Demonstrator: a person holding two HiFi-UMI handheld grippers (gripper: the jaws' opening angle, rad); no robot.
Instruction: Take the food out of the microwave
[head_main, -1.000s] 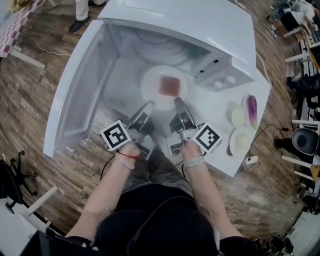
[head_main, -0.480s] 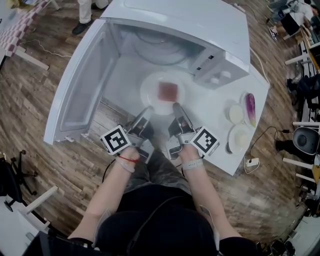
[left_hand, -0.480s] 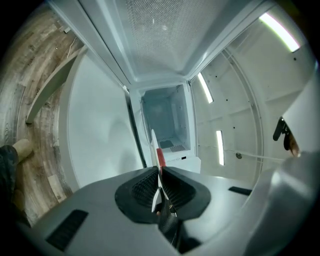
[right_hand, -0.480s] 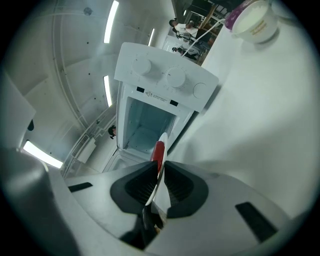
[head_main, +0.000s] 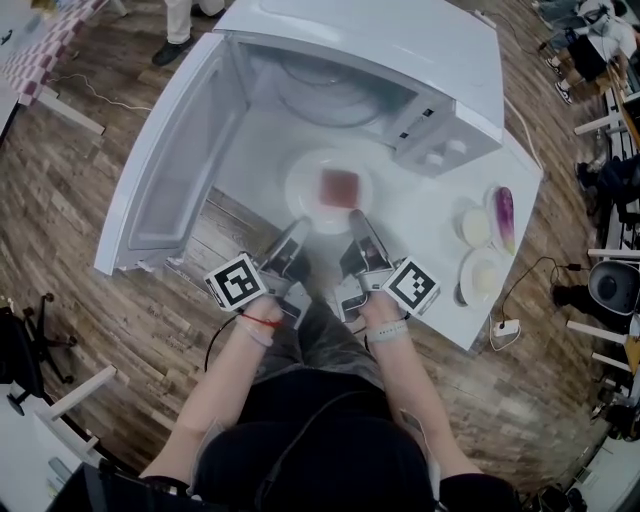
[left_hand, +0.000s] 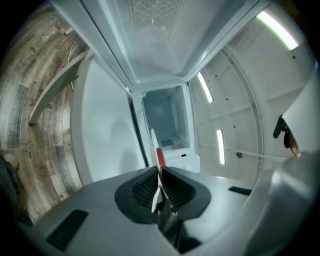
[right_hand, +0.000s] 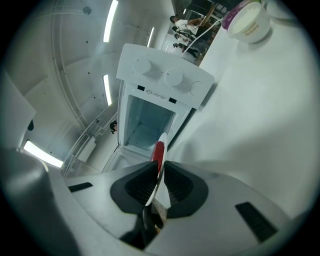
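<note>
While I watch through the head view, the white plate (head_main: 305, 190) sits out in front of the microwave (head_main: 400, 40), over the white table (head_main: 430, 230), with the red square of food (head_main: 339, 187) in its middle. The microwave's door (head_main: 180, 160) stands swung wide to the left. Both claws meet the plate's near rim: the left claw (head_main: 297, 232) at the left of that rim, the right claw (head_main: 357, 222) just beside it. I cannot tell from here whether the plate rests on the table or hangs a little above it. Further right on the table stand two pale bowls (head_main: 474, 229) and a purple vegetable (head_main: 505, 218), well apart from the plate.

Through the left gripper view, the left claw (left_hand: 159, 187) is pinching the plate's rim (left_hand: 153, 145), seen edge-on as a thin white line between the dark pads. The food (left_hand: 160, 157) shows as a red strip on it. Beyond lies the open microwave cavity (left_hand: 167, 122), and the mesh-windowed door (left_hand: 160, 40) fills the top of the picture.

Through the right gripper view, the right claw (right_hand: 159, 187) likewise clamps the plate (right_hand: 161, 142), pads pressed on both faces, with the food (right_hand: 158, 152) red along it. Ahead is the microwave (right_hand: 165, 75) with its knobs, and one bowl (right_hand: 247, 22) stands far off on the table (right_hand: 260, 125).
</note>
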